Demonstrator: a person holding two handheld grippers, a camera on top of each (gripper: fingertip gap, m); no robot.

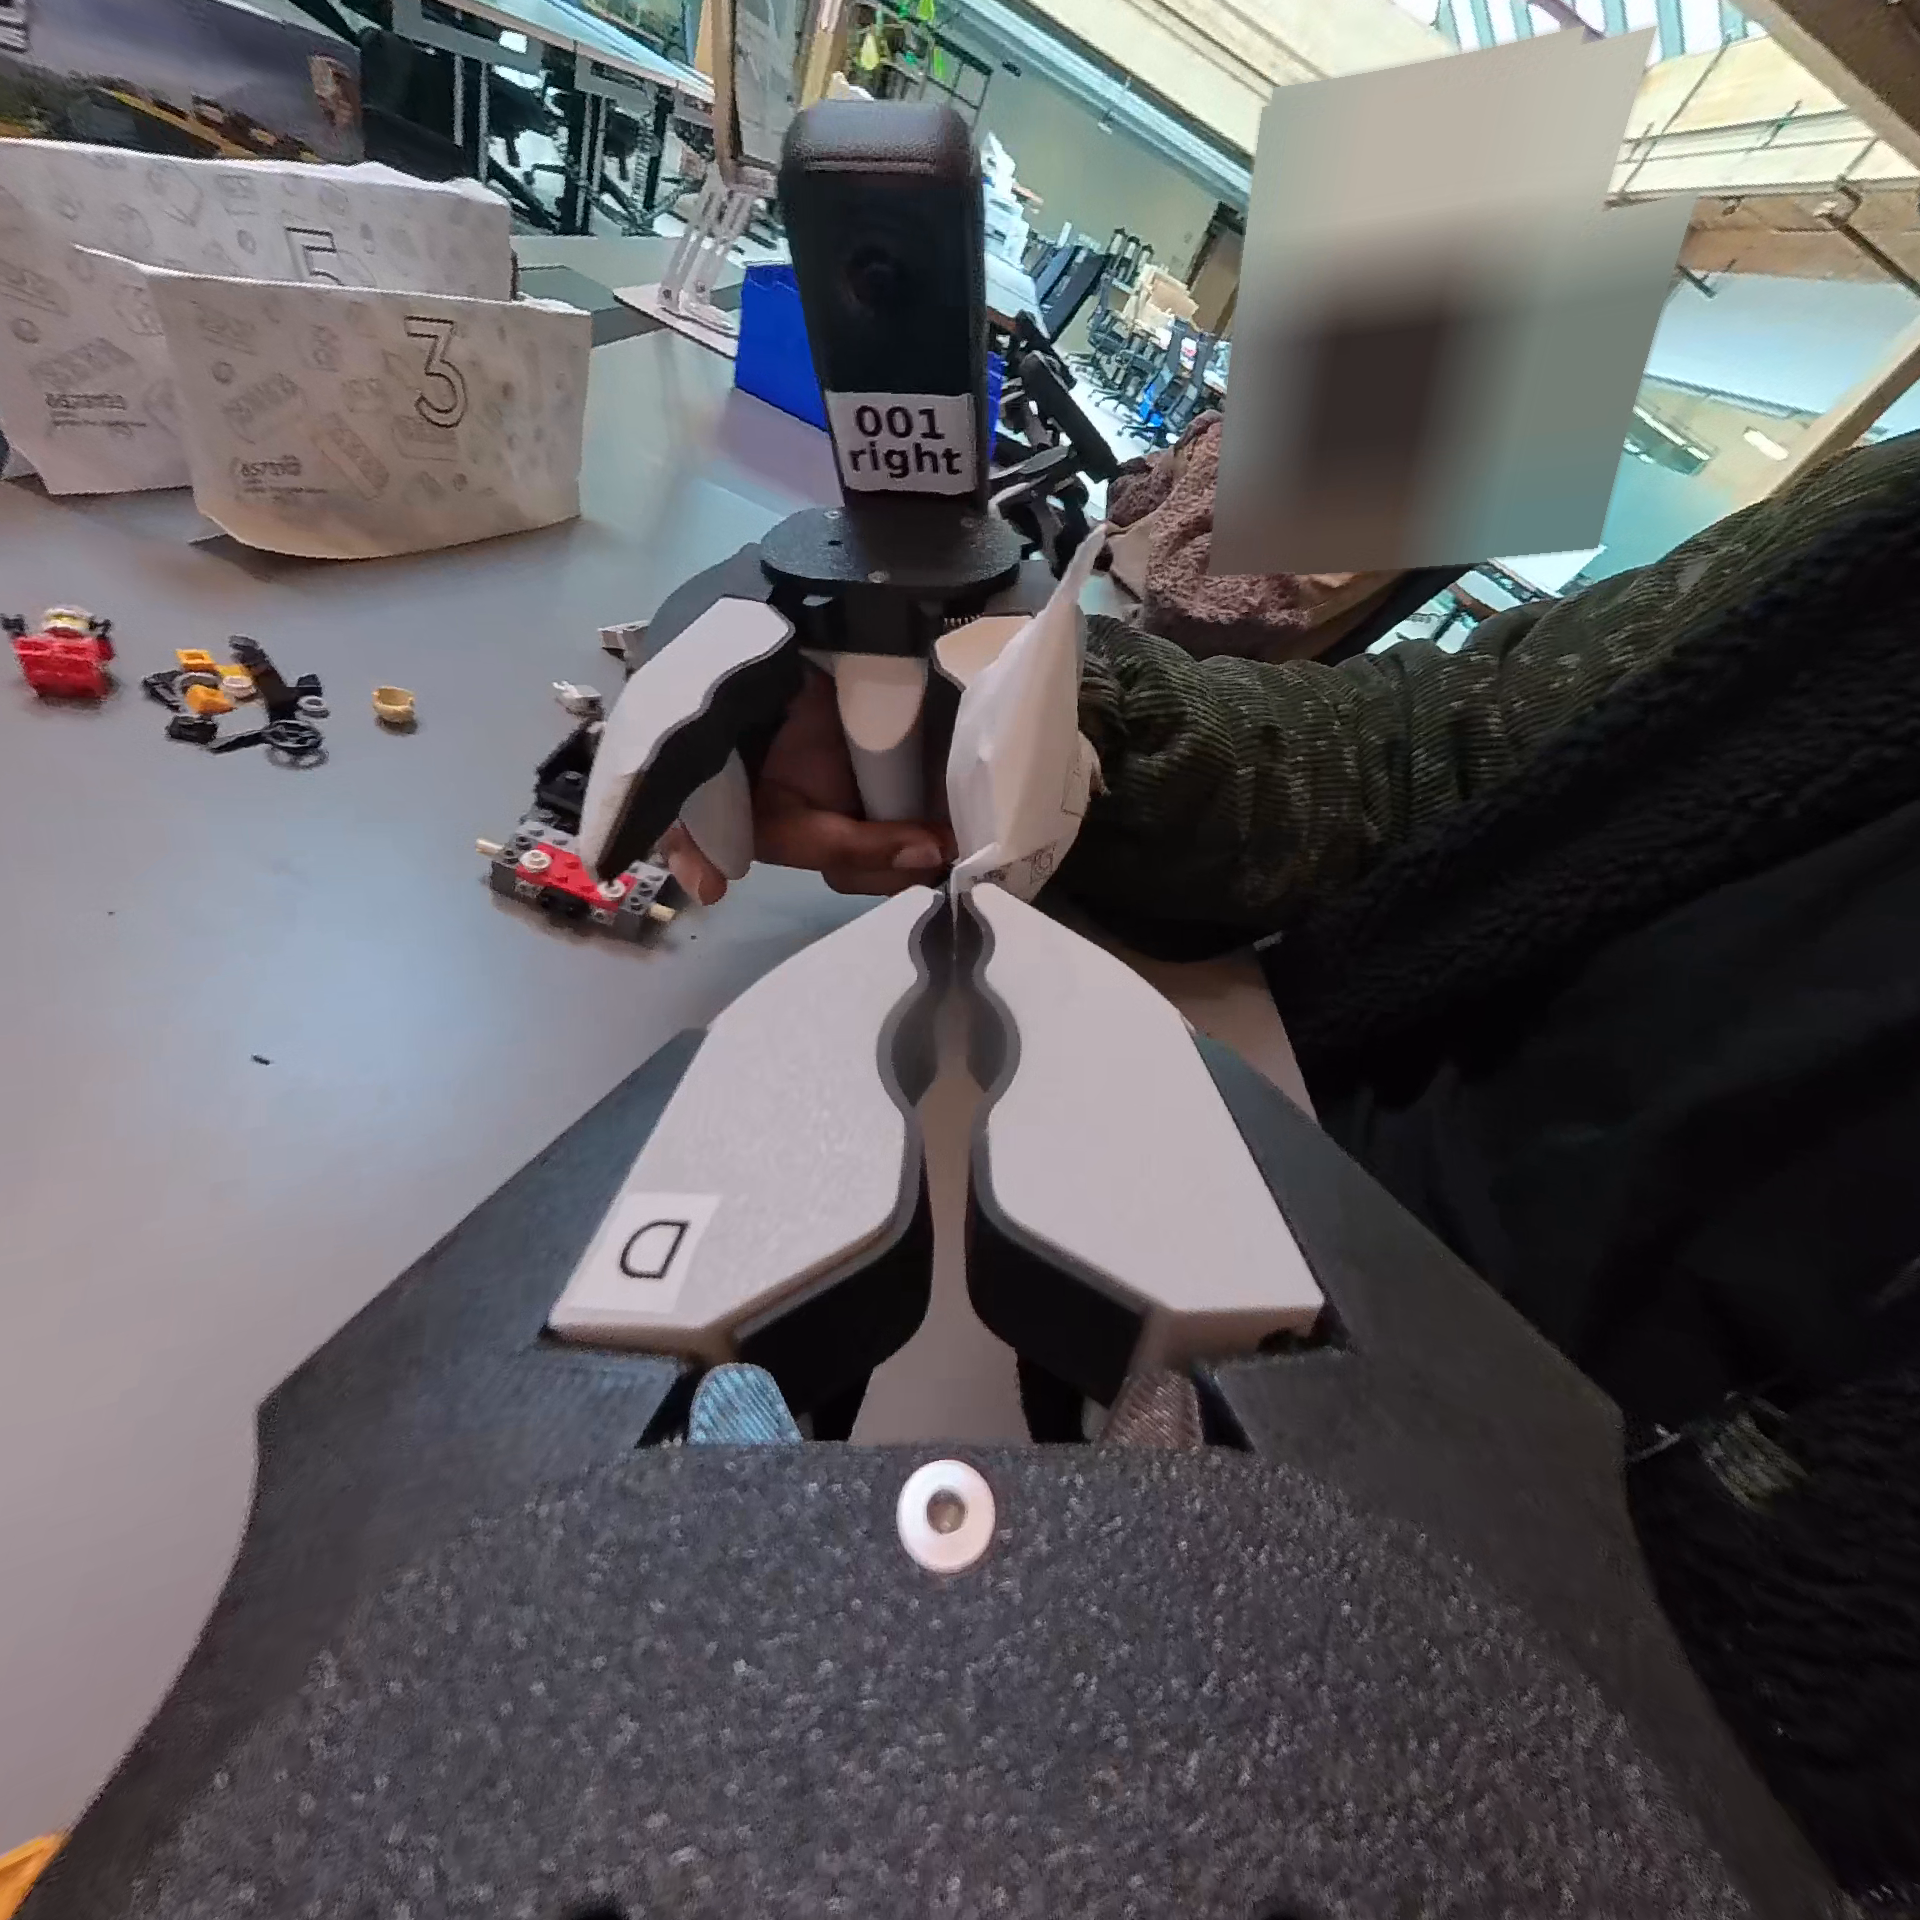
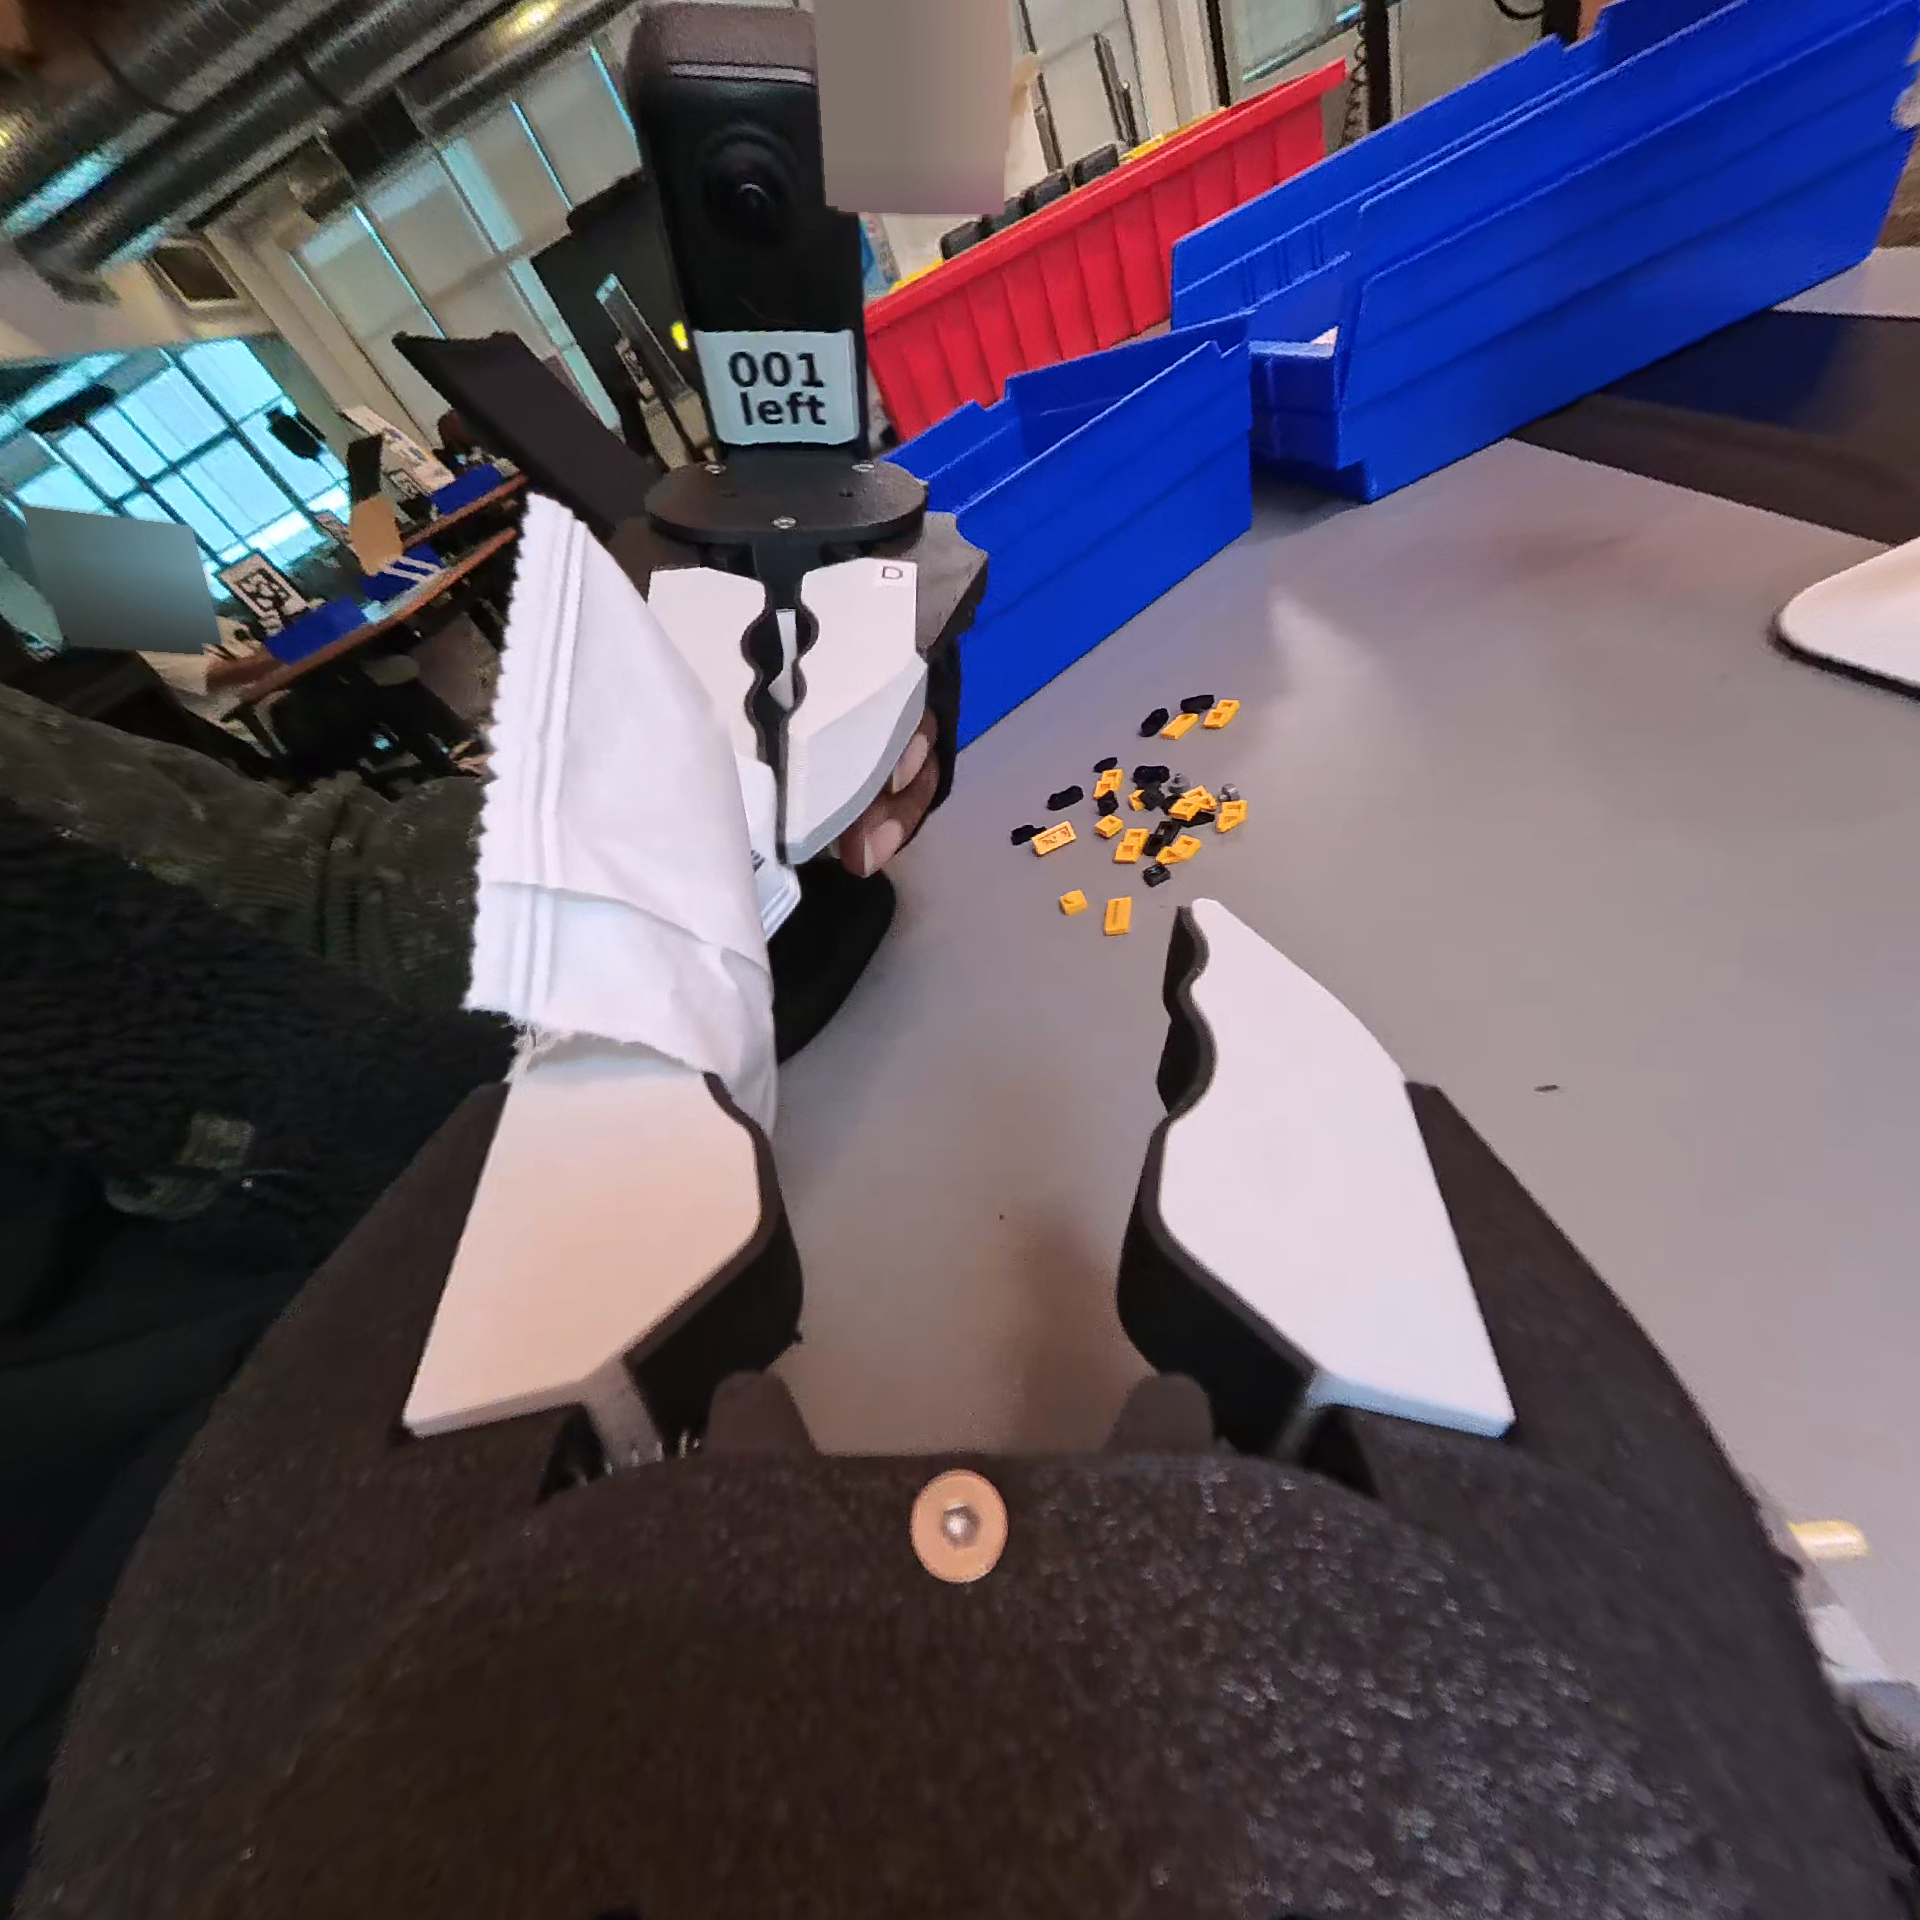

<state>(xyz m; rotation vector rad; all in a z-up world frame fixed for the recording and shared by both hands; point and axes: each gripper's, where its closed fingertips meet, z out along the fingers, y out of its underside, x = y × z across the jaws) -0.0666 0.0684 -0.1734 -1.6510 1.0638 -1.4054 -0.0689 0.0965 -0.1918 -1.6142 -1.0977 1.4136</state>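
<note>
Tabletop (image 2: 1455,727), grey: carries all below.
Blue bins (image 2: 1558,260): at its far edge.
White paper bag (image 2: 623,831): torn open, hanging above the tabletop; my left claw (image 1: 951,904) is pinched on its corner.
My right claw (image 2: 966,997): spread wide, gripping nothing, bag draped over one finger.
Orange and black bricks (image 2: 1153,810): scattered ahead of it.

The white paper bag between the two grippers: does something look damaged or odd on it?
Yes. The white paper bag has a ragged, torn lower edge, and the left gripper fingers pinch only its corner.
</note>
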